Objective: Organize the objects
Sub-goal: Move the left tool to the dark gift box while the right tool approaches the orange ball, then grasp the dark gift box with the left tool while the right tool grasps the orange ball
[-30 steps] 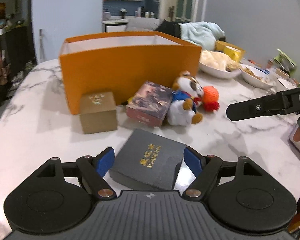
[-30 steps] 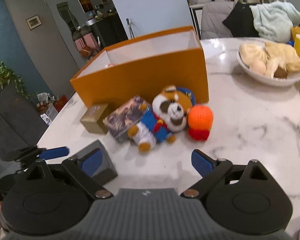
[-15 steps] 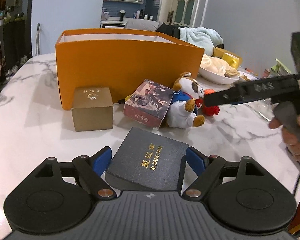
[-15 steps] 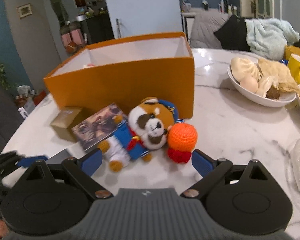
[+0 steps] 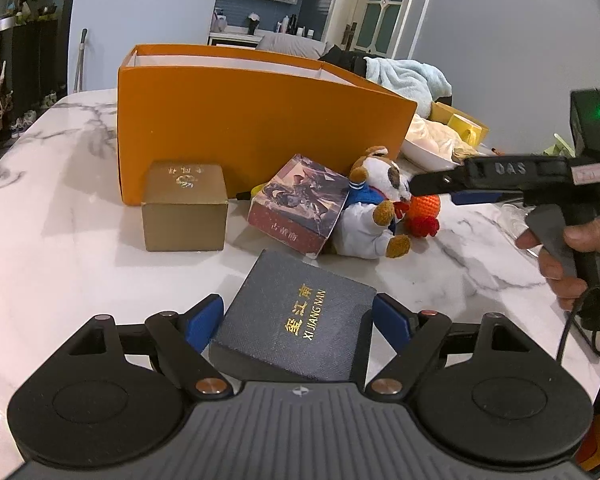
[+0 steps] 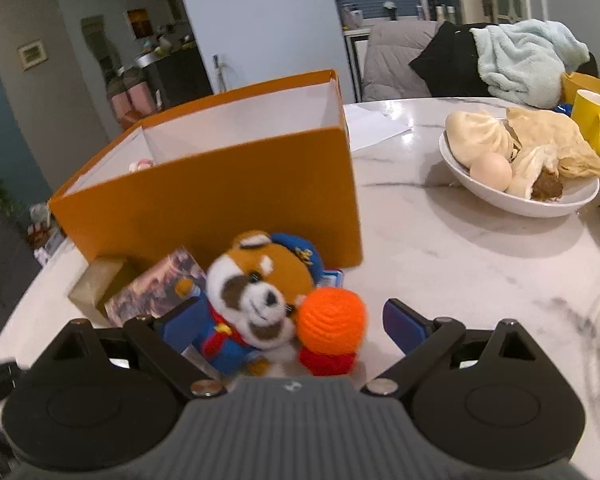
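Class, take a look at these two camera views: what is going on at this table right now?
A person is tidying small things in front of an orange box on a marble table, a handheld gripper in each hand. The left gripper has its open jaws either side of a dark blue case. The right gripper is open around a plush toy and its orange ball. Neither is gripped yet.

White marble table [image 5: 52, 248] w/ orange box [image 5: 252, 128], gold box [image 5: 184, 210], dark box [image 5: 300, 316], plush [image 6: 256, 300], bowl [image 6: 512, 196].
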